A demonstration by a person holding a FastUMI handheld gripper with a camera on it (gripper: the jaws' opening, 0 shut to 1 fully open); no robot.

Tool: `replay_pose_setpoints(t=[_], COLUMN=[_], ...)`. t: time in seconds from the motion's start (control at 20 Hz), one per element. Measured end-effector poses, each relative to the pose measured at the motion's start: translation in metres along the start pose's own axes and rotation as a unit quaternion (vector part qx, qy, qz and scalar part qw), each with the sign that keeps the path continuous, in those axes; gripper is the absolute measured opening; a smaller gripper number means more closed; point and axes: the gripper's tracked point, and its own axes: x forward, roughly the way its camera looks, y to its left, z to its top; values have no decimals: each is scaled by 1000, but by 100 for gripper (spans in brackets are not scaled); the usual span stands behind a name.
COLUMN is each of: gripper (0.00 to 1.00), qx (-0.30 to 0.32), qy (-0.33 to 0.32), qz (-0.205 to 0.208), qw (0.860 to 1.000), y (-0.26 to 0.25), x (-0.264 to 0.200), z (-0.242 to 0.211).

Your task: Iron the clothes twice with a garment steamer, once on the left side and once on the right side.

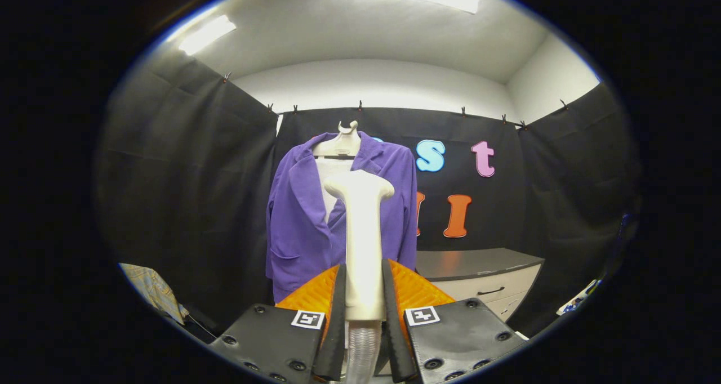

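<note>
A purple jacket (298, 215) hangs on a pale hanger (340, 142) against the booth's back wall, over a white inner garment (328, 173). My gripper (363, 294) is shut on the cream handle of the garment steamer (361, 232), which stands upright between the fingers. The steamer's flat head (359, 186) points toward the jacket's chest, near the open front, with a gap that I cannot judge. A clear ribbed hose (360, 350) runs down from the handle between the fingers.
A grey-topped cabinet (479, 263) with pale drawers stands to the right of the jacket. A plaid cloth (152, 288) lies low on the left. Black cloth walls close in on both sides.
</note>
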Motion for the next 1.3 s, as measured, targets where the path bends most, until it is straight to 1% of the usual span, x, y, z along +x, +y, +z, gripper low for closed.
replay_pose_setpoints(t=[0.3, 0.55, 0.85, 1.15, 1.3], gripper=[39, 39, 39, 39, 39], qx=[5, 8, 10, 4, 0], qy=[-4, -3, 4, 0, 0], qz=[-9, -11, -17, -28, -27], qw=[1000, 1000, 1000, 1000, 1000], y=[-44, -67, -73, -77, -74], x=[-30, -52, -65, -74, -79], z=[4, 2, -4, 1, 1])
